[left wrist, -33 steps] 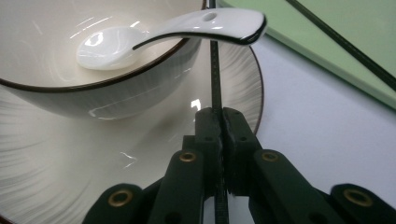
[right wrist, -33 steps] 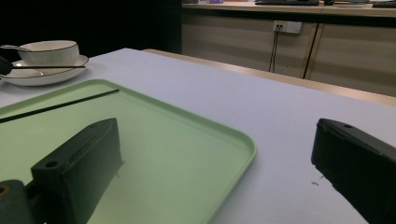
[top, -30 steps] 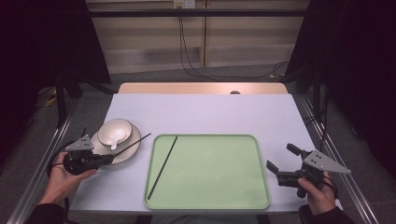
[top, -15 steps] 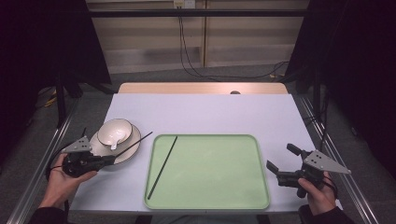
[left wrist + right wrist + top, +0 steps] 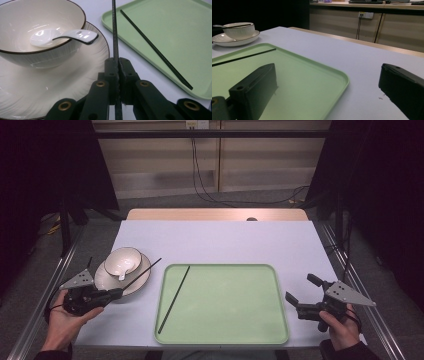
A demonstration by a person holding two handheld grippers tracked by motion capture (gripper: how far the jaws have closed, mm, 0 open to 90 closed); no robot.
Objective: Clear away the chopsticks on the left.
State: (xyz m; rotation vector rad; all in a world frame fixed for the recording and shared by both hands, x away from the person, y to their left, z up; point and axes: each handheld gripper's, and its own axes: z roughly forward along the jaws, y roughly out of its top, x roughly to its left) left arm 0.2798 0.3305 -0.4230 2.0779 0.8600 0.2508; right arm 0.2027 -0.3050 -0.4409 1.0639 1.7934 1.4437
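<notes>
My left gripper (image 5: 118,293) is shut on a black chopstick (image 5: 142,271) that points up and to the right over the plate's (image 5: 139,279) right edge. In the left gripper view the jaws pinch this chopstick (image 5: 114,30) at their tips (image 5: 118,61). A white bowl (image 5: 122,260) with a white spoon (image 5: 72,35) in it stands on the plate. A second black chopstick (image 5: 174,300) lies slantwise in the left part of the green tray (image 5: 250,320). My right gripper (image 5: 299,287) is open at the tray's right side, with nothing between its jaws.
The tray fills the near middle of the pale table (image 5: 225,240). A person's hands hold both grippers at the near edge. Metal frame rails run along both sides of the table, with cables and cabinets behind it.
My left gripper has shifted slightly toward the near edge with the chopstick still in it. The right gripper has stayed put.
</notes>
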